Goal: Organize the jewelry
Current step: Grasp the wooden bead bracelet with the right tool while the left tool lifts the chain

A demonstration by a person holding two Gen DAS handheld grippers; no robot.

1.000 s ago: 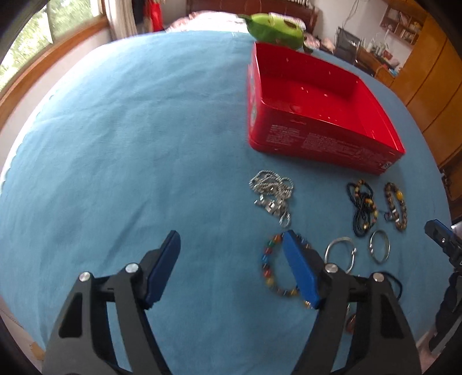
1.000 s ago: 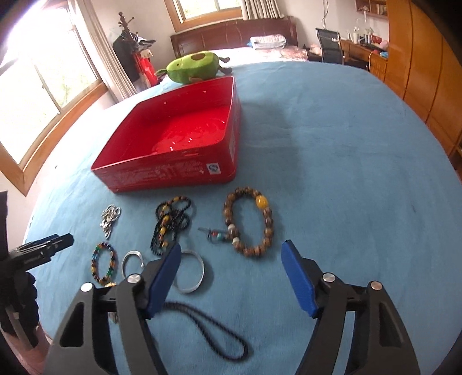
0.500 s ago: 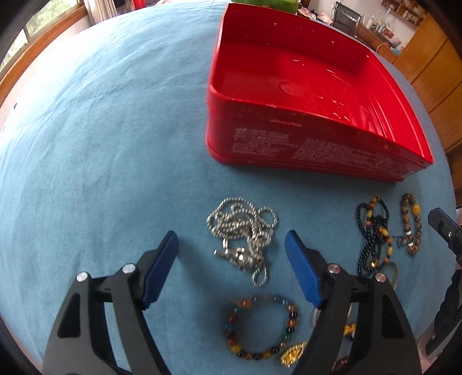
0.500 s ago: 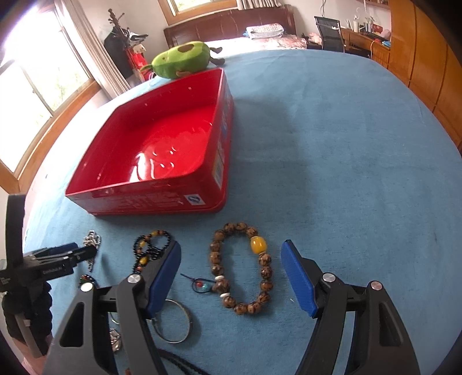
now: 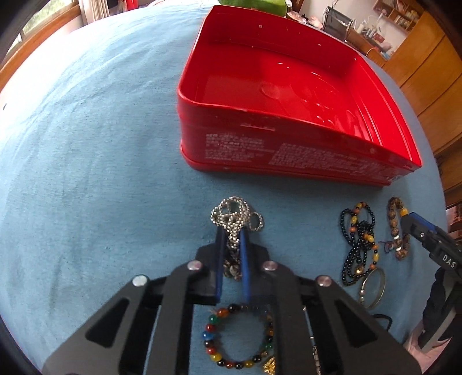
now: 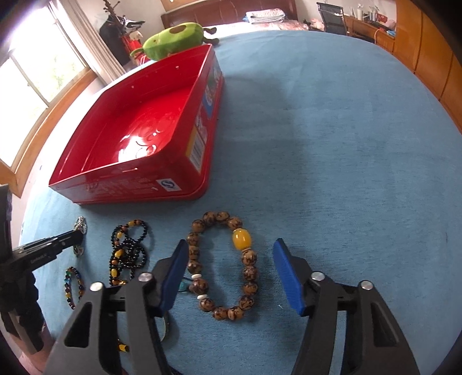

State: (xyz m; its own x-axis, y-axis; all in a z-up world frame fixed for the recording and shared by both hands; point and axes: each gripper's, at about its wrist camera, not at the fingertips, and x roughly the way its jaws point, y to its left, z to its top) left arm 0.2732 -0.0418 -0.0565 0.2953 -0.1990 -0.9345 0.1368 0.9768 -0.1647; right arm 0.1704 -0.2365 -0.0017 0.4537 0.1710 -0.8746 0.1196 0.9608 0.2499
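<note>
Already your left tool (image 5: 231, 245) has just closed, pinching the silver chain (image 5: 235, 215). Your right tool (image 6: 228, 277), narrowing, straddles the brown bead bracelet (image 6: 222, 265) without gripping. Nothing lies in the red tin (image 5: 288, 86) yet.

A home bedroom is shown. A wooden headboard (image 6: 231, 11) with folded bedding (image 6: 265, 15) is seen behind the blue-covered surface (image 6: 332, 144). An avocado plush toy (image 6: 173, 37), a curtained window (image 6: 37, 72), wooden wardrobes (image 6: 427, 57), and a desk with chair (image 6: 330, 17) are also visible.
</note>
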